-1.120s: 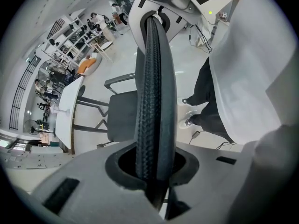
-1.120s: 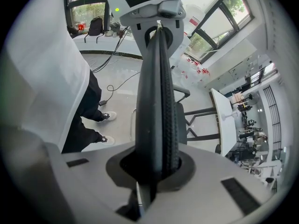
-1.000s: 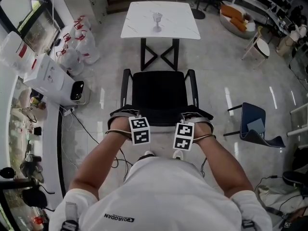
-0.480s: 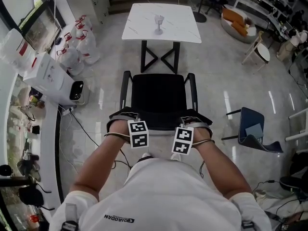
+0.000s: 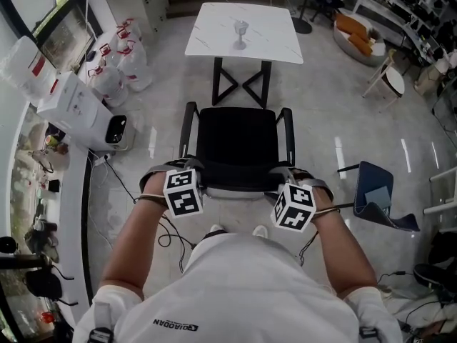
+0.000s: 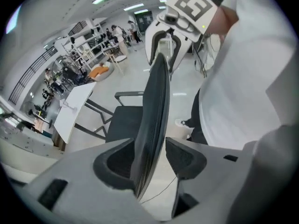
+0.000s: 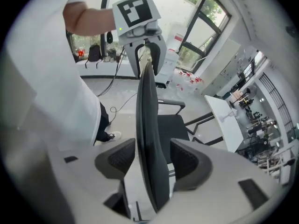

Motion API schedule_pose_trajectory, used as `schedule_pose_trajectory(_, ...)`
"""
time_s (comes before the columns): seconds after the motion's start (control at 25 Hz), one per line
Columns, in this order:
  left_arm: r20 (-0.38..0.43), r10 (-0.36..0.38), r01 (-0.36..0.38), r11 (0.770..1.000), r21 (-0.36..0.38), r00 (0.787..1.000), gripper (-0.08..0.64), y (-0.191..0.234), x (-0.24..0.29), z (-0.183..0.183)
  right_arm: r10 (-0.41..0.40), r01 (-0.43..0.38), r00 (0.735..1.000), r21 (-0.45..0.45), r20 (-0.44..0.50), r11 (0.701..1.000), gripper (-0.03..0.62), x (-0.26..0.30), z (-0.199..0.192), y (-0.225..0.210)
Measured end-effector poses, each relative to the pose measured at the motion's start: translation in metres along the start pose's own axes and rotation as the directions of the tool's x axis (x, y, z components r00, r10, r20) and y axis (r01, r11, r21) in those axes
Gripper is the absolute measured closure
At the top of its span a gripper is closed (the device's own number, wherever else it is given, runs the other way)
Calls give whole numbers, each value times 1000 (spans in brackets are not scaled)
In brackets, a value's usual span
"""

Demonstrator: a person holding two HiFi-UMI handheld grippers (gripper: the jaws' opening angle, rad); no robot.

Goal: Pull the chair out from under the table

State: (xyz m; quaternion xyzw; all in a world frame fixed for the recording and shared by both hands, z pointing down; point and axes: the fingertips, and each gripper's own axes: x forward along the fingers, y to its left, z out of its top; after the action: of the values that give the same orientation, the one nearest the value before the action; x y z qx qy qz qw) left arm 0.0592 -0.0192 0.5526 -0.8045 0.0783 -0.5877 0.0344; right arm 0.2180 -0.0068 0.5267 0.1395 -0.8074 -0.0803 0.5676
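Looking down from my head, the marker cubes cover the jaws. Only the gripper views show my left gripper point(image 6: 147, 148) and right gripper point(image 7: 152, 148) just opened, pads standing off the thin top edge of the black chair with armrests point(image 5: 239, 141). It stands directly ahead of both grippers, clear of the white marble-topped desk point(image 5: 214, 38) beyond. Its seat faces the desk, and its backrest edge runs from gripper to gripper.

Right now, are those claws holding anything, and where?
Nothing is gripped. The left gripper and right gripper have just opened; the backrest top of the chair stands between their jaws, unclamped.
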Motion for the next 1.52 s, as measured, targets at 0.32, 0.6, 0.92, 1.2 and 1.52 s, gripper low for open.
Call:
schedule_pose_trajectory(0.32, 484, 239, -80, 942, -327, 842, 340, 50, -95, 55, -236, 72, 885, 382, 401, 921, 276, -81, 38, -62)
schedule_pose_trajectory(0.6, 699, 436, 9, 845, -534, 567, 328, 70, -141, 87, -405, 28, 713, 554, 573, 832, 296, -118, 47, -89)
schedule_pose_trajectory(0.92, 742, 496, -16, 836, -549, 452, 328, 55, -149, 109, -483, -33, 604, 625, 634, 780, 311, -129, 58, -85)
schedule_pose_trajectory(1.2, 749, 513, -19, 830, -558, 419, 336, 55, -154, 114, -516, -44, 571, 652, 638, 757, 333, -135, 53, -87)
schedule_pose_trajectory(1.52, 755, 544, -2, 812, -584, 365, 439, 57, -162, 110, -582, -93, 493, 704, 647, 704, 493, -149, 49, -94)
